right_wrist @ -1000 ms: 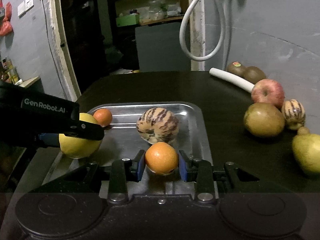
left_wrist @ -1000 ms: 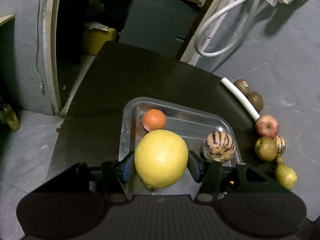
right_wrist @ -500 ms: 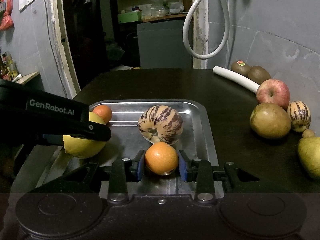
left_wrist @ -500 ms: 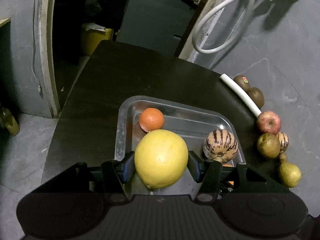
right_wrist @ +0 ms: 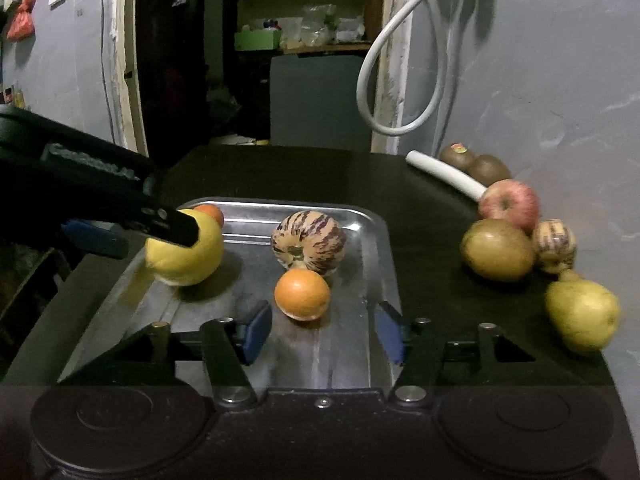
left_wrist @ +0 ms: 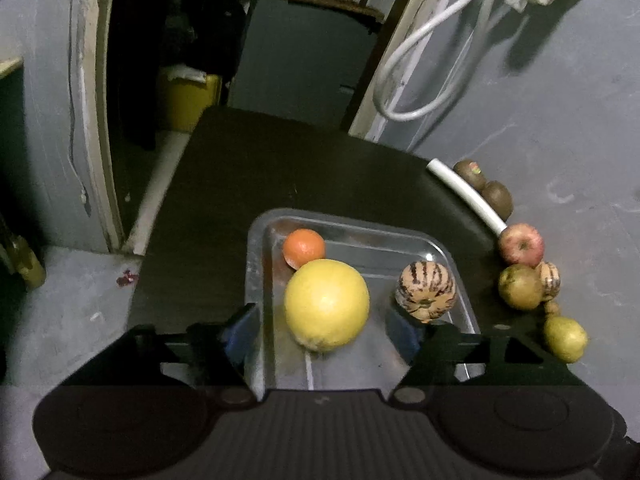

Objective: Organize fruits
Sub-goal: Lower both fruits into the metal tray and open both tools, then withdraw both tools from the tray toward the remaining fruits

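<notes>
A metal tray sits on a dark table. In it lie a big yellow grapefruit, a small orange, a striped melon and a second orange. My left gripper is open, its fingers apart on either side of the grapefruit, which rests in the tray. My right gripper is open just behind the second orange, which rests in the tray.
To the right of the tray, along the wall, lie two kiwis, a white tube, a red apple, a brown pear, a small striped melon and a yellow-green pear. The table's left edge drops to the floor.
Both grippers have opened and drawn back. The grapefruit and the second orange, held before, now rest in the tray.
</notes>
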